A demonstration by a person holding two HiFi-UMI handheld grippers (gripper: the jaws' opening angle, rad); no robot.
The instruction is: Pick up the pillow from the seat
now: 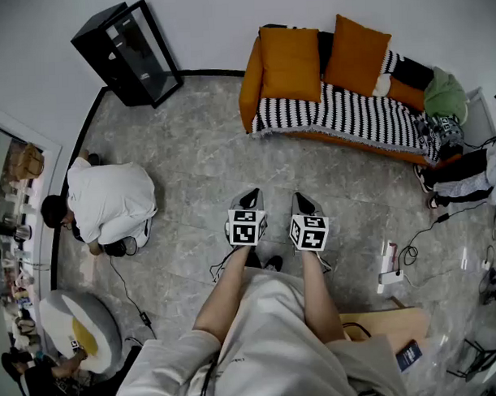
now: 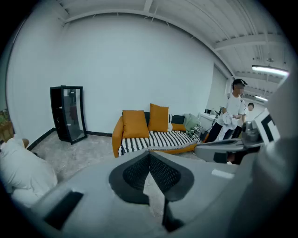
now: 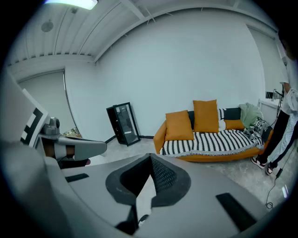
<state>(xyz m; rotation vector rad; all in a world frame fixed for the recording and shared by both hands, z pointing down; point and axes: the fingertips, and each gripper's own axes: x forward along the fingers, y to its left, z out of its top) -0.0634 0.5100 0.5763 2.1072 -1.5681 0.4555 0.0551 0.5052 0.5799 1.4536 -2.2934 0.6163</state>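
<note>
Cabinet (image 1: pixel 128 53): black-framed glass box, left of the orange sofa (image 1: pixel 252 83).
Left gripper (image 1: pixel 251 195): grey, marker cube; jaws pressed together, empty, well short of the sofa.
Right gripper (image 1: pixel 302 199): likewise, jaws closed on nothing.
Pillows (image 1: pixel 290 63): two plump orange squares, upright against the sofa's back, above the striped throw (image 1: pixel 367 112).

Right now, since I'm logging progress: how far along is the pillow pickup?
Nothing done yet: the left orange pillow and right orange pillow lean on the sofa back. In hand: nothing; left gripper and right gripper are shut, empty, well short of the sofa. Left: approach, open, grasp a pillow, lift.
</note>
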